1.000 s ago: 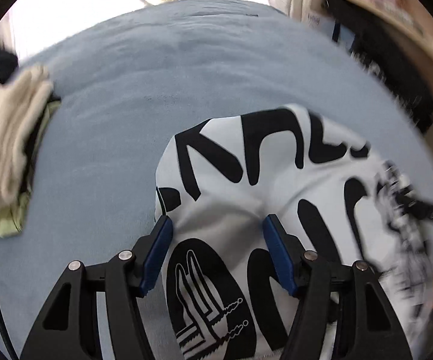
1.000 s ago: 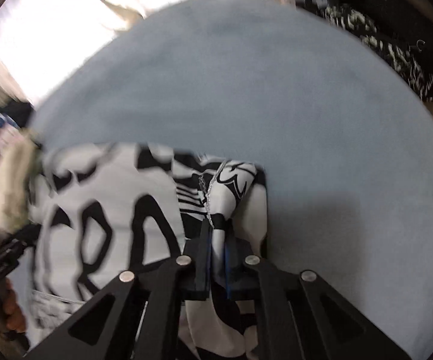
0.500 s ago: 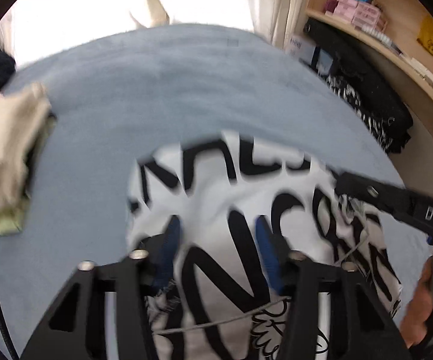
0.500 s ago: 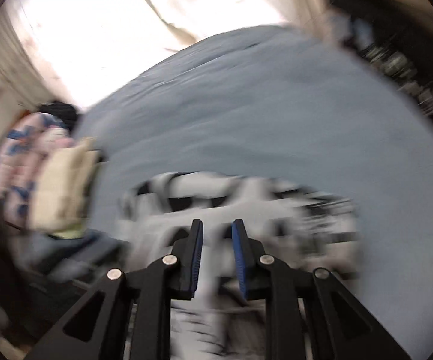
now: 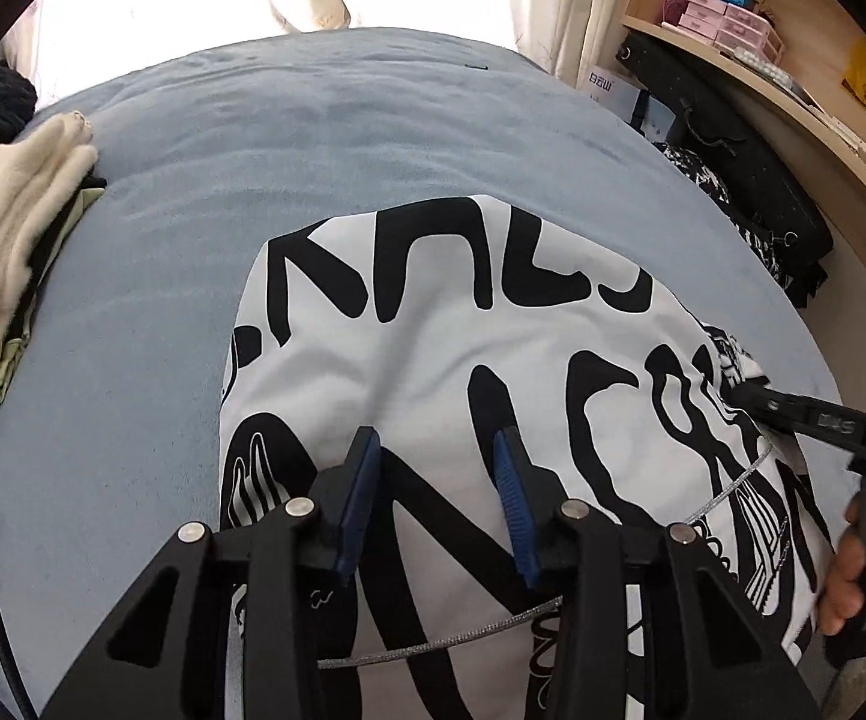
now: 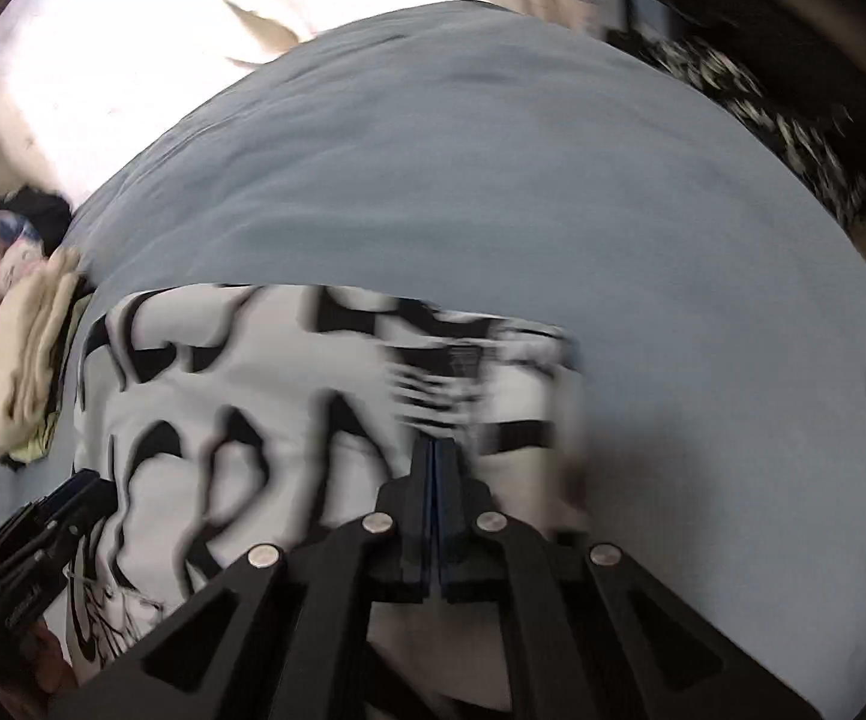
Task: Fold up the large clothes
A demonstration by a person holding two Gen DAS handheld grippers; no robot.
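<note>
A soft white garment (image 5: 433,360) with bold black lettering lies folded on the fuzzy blue-grey bedcover (image 5: 312,138), directly under both tongs. The left gripper (image 5: 437,468) hangs over it, its 2 blue pads parted and empty. The right gripper (image 6: 434,462) has just snapped together, seemingly on nothing, though blur hides detail. Cream folded clothes (image 5: 6,228) lie far left.

Left gripper (image 5: 436,462) angled down, fingers apart, nothing pinched. Right gripper (image 6: 434,450) angled down, fingers pressed together.
</note>
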